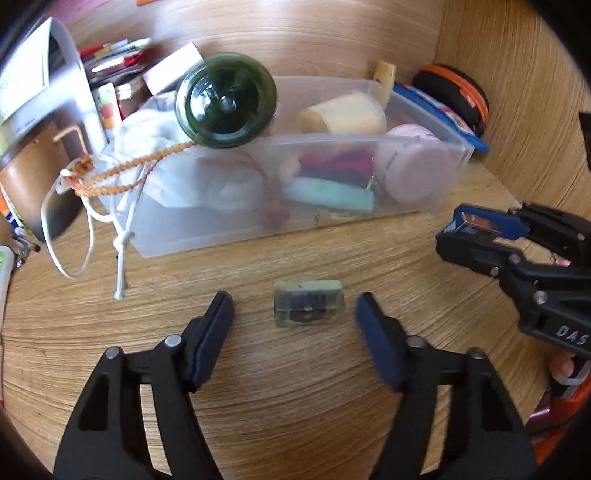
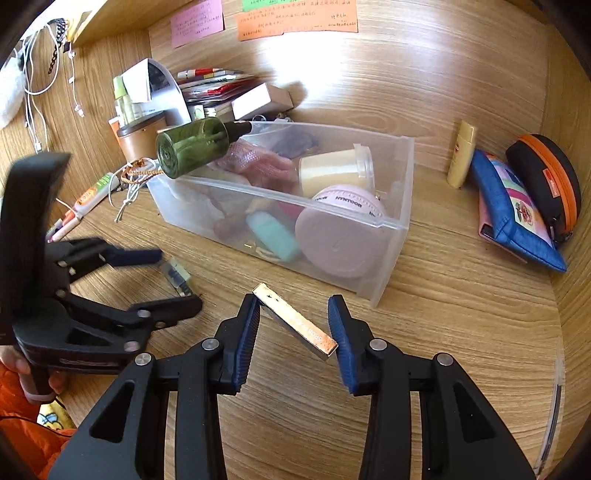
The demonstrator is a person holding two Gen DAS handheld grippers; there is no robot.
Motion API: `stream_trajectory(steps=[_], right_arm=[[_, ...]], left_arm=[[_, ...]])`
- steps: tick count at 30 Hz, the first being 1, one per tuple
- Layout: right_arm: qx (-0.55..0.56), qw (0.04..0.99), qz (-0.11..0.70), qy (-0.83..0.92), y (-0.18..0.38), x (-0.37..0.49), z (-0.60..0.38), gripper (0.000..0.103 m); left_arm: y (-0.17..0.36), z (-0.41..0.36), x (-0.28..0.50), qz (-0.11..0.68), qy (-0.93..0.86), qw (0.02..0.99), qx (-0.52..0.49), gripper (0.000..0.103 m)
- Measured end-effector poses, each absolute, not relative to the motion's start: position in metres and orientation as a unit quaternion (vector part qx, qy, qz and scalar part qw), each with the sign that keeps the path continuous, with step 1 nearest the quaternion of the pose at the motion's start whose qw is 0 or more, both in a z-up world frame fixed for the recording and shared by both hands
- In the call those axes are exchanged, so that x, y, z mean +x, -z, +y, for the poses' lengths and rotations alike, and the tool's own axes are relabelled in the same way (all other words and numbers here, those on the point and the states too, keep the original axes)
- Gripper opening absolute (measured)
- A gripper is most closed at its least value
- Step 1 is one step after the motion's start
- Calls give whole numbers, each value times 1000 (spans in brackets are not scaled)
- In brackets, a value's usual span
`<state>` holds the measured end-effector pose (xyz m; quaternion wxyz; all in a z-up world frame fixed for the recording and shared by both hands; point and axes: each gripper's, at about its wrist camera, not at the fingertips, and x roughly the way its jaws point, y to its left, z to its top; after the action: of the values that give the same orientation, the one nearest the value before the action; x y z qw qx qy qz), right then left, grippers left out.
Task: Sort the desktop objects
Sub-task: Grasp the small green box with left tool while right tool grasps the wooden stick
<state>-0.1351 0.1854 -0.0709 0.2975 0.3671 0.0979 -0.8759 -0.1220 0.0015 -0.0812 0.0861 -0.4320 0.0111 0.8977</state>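
Left gripper point(image 1: 293, 314) open, straddling small green case point(image 1: 309, 303) on desk point(image 1: 295, 387); right gripper point(image 2: 293, 328) clamps gold bar point(image 2: 295, 321) beside clear bin point(image 2: 384, 266).

A wooden desk point(image 2: 461, 332) ran to a wooden back wall point(image 2: 388, 81). On that wall, far off, hung 1 pink note point(image 2: 197, 22) and 1 orange note point(image 2: 295, 20); white cables point(image 2: 33, 92) dangled far left.

Right gripper point(image 2: 293, 332) spans a slanted gold bar point(image 2: 295, 322), seemingly gripping it, before the clear bin point(image 2: 391, 258)
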Motion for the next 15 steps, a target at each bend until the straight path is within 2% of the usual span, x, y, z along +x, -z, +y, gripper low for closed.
stream_trajectory(steps=[8,11,12,15], right_arm=[[360,301,95,878,70,-135,185,35],[358,303,94,878,69,-135,185,35],[356,303,94,879,68,-134,185,35],[352,303,93,881,67,-133,185,35]], left_arm=[[83,6,-123,11,-898,82,-431,50],[82,7,-123,8,-898,86,-430,41],[81,8,-123,6,-898,89,-430,35],[81,8,-123,-3,-898,98,-429,34]])
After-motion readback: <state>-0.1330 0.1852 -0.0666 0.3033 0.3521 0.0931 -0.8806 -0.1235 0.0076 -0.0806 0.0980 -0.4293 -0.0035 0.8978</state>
